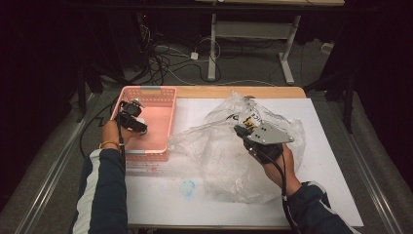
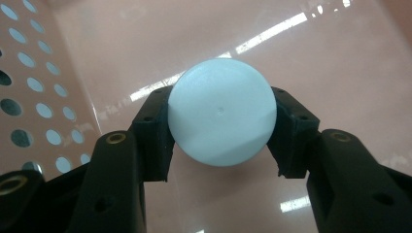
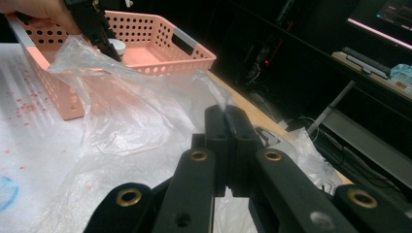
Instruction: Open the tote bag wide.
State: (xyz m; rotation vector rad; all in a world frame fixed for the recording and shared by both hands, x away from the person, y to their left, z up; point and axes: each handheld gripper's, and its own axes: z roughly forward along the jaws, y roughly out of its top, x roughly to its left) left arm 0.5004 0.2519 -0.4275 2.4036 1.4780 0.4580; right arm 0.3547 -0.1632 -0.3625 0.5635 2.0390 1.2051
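A white round cap (image 2: 221, 111) sits between the jaws of my left gripper (image 2: 222, 133), and both black pads press on its sides. It is held just above the glossy floor of a pink perforated basket (image 2: 29, 87). From above, the left gripper (image 1: 138, 126) reaches into the basket (image 1: 160, 91) at the table's left. My right gripper (image 3: 226, 116) is shut on a fold of a clear plastic bag (image 3: 126, 111), pinched at the jaw tips. The high view has the right gripper (image 1: 239, 130) over the crumpled bag (image 1: 219, 156) at the table's centre.
A white sheet (image 1: 331, 146) covers the table, with a blue smudge (image 1: 187, 187) near its front edge. The bare wooden edge (image 1: 234, 91) runs along the back. Beyond it are a dark floor with cables (image 1: 165, 58) and a white desk frame (image 1: 212, 48).
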